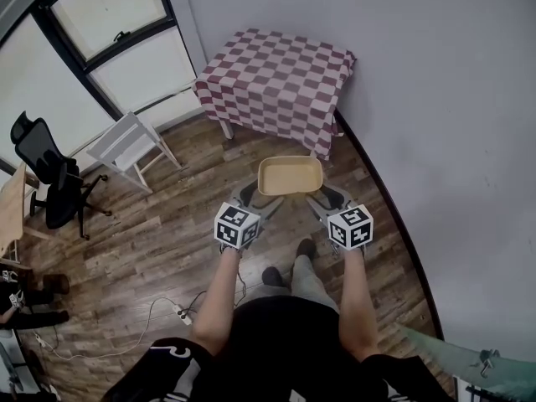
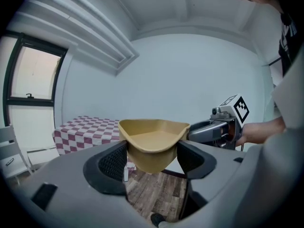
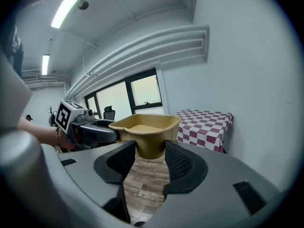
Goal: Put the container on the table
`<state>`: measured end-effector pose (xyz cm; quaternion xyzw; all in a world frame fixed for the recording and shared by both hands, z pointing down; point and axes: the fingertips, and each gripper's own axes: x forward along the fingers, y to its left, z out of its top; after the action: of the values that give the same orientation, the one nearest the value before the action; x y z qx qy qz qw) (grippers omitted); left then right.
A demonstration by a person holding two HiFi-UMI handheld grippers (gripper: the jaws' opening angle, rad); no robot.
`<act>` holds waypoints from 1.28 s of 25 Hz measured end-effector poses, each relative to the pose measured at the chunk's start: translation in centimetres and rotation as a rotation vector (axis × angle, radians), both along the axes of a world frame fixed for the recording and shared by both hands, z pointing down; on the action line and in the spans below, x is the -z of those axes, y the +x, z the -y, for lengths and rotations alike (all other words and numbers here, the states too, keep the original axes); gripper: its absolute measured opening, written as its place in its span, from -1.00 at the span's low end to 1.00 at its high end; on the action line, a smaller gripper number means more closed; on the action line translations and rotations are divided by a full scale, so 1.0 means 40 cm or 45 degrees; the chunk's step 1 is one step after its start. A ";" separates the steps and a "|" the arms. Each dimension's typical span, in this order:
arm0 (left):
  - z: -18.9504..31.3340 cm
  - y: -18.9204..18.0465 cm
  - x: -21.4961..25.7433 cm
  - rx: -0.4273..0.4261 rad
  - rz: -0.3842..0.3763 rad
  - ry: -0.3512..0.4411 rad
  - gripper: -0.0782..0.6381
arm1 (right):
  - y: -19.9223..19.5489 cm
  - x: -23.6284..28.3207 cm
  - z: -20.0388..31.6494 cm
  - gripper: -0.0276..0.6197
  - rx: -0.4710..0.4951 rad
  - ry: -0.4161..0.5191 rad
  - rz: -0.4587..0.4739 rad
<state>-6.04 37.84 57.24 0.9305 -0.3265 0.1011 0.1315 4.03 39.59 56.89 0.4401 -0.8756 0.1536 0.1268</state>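
Note:
A tan, empty, shallow container (image 1: pixel 290 175) hangs in the air above the wooden floor, held from both ends. My left gripper (image 1: pixel 254 198) is shut on its left corner, and the container (image 2: pixel 153 141) sits wedged between the jaws in the left gripper view. My right gripper (image 1: pixel 322 199) is shut on its right corner, where the container (image 3: pixel 146 132) fills the gap between the jaws. The table (image 1: pixel 276 85) with a red-and-white checked cloth stands just beyond the container, against the wall.
A white folding chair (image 1: pixel 128 147) stands left of the table, and a black office chair (image 1: pixel 52 182) further left. A white power strip with cable (image 1: pixel 182 313) lies on the floor near the person's feet. The grey wall (image 1: pixel 435 124) runs along the right.

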 end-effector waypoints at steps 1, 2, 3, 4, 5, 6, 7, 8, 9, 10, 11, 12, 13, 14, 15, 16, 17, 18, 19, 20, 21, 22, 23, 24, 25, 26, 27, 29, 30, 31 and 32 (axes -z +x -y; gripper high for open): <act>0.009 -0.003 0.001 0.003 -0.002 -0.001 0.18 | -0.003 0.002 0.010 -0.26 0.001 0.000 -0.001; 0.020 -0.004 0.002 0.006 -0.005 -0.002 0.18 | -0.004 0.004 0.021 -0.26 0.001 0.000 -0.001; 0.032 -0.005 0.004 0.008 -0.006 -0.003 0.18 | -0.005 0.006 0.033 -0.26 0.001 -0.001 -0.002; 0.042 -0.006 0.005 0.009 -0.007 -0.003 0.18 | -0.006 0.007 0.043 -0.26 0.002 -0.002 -0.002; 0.050 -0.007 0.006 0.010 -0.007 -0.004 0.18 | -0.007 0.007 0.051 -0.26 0.003 -0.004 -0.002; 0.057 -0.007 0.007 0.011 -0.008 -0.005 0.18 | -0.007 0.008 0.058 -0.26 0.004 -0.006 0.001; 0.065 -0.007 0.007 0.013 -0.010 -0.007 0.18 | -0.007 0.009 0.067 -0.26 0.004 -0.007 0.004; 0.075 -0.006 0.007 0.016 -0.012 -0.009 0.18 | -0.006 0.010 0.077 -0.26 0.004 -0.007 0.007; 0.086 -0.006 0.006 0.019 -0.016 -0.012 0.18 | -0.005 0.010 0.088 -0.26 0.003 -0.007 0.011; 0.097 -0.007 0.006 0.024 -0.020 -0.015 0.18 | -0.006 0.010 0.100 -0.26 0.004 -0.007 0.013; 0.107 -0.008 0.005 0.028 -0.022 -0.017 0.18 | -0.007 0.010 0.111 -0.26 0.006 -0.008 0.015; 0.118 -0.010 0.005 0.032 -0.022 -0.019 0.18 | -0.008 0.009 0.123 -0.26 0.010 -0.009 0.016; 0.129 -0.010 0.004 0.036 -0.020 -0.019 0.18 | -0.009 0.008 0.135 -0.26 0.016 -0.011 0.018; 0.140 -0.010 0.004 0.039 -0.017 -0.019 0.18 | -0.009 0.006 0.146 -0.26 0.022 -0.014 0.018; 0.151 -0.009 0.003 0.042 -0.014 -0.018 0.18 | -0.008 0.005 0.158 -0.26 0.028 -0.016 0.019; 0.162 -0.008 0.003 0.045 -0.011 -0.019 0.18 | -0.006 0.004 0.170 -0.26 0.032 -0.018 0.019; 0.175 -0.006 0.003 0.049 -0.010 -0.020 0.18 | -0.004 0.004 0.184 -0.26 0.036 -0.020 0.020; 0.189 -0.004 0.004 0.054 -0.010 -0.022 0.18 | -0.002 0.004 0.199 -0.26 0.040 -0.022 0.020; 0.203 -0.001 0.004 0.058 -0.010 -0.024 0.18 | 0.001 0.005 0.213 -0.26 0.043 -0.023 0.022; 0.217 0.003 0.004 0.062 -0.009 -0.025 0.18 | 0.005 0.005 0.229 -0.26 0.047 -0.024 0.024; 0.231 0.007 0.004 0.066 -0.007 -0.024 0.18 | 0.010 0.005 0.244 -0.26 0.051 -0.024 0.027; 0.247 0.012 0.006 0.071 -0.005 -0.023 0.18 | 0.015 0.006 0.260 -0.26 0.056 -0.024 0.030; 0.262 0.017 0.008 0.075 -0.002 -0.022 0.18 | 0.019 0.007 0.276 -0.26 0.062 -0.024 0.032; 0.278 0.021 0.011 0.079 0.002 -0.021 0.18 | 0.024 0.009 0.292 -0.26 0.067 -0.025 0.034; 0.293 0.024 0.015 0.083 0.004 -0.021 0.18 | 0.027 0.012 0.308 -0.26 0.071 -0.025 0.036; 0.307 0.028 0.019 0.087 0.005 -0.021 0.18 | 0.030 0.016 0.324 -0.26 0.076 -0.024 0.038; 0.320 0.031 0.021 0.092 0.005 -0.022 0.18 | 0.034 0.019 0.338 -0.26 0.080 -0.023 0.040; 0.344 0.041 0.023 0.102 0.003 -0.025 0.18 | 0.045 0.021 0.365 -0.26 0.088 -0.020 0.044; 0.357 0.048 0.024 0.105 0.003 -0.025 0.18 | 0.052 0.022 0.378 -0.26 0.091 -0.020 0.046; 0.369 0.057 0.024 0.108 0.004 -0.026 0.18 | 0.061 0.022 0.390 -0.26 0.094 -0.021 0.048; 0.380 0.067 0.025 0.110 0.007 -0.026 0.18 | 0.070 0.022 0.402 -0.26 0.096 -0.022 0.051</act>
<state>-3.38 22.63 56.25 0.9139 -0.3657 0.1014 0.1443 6.83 23.53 56.02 0.4026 -0.8925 0.1651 0.1188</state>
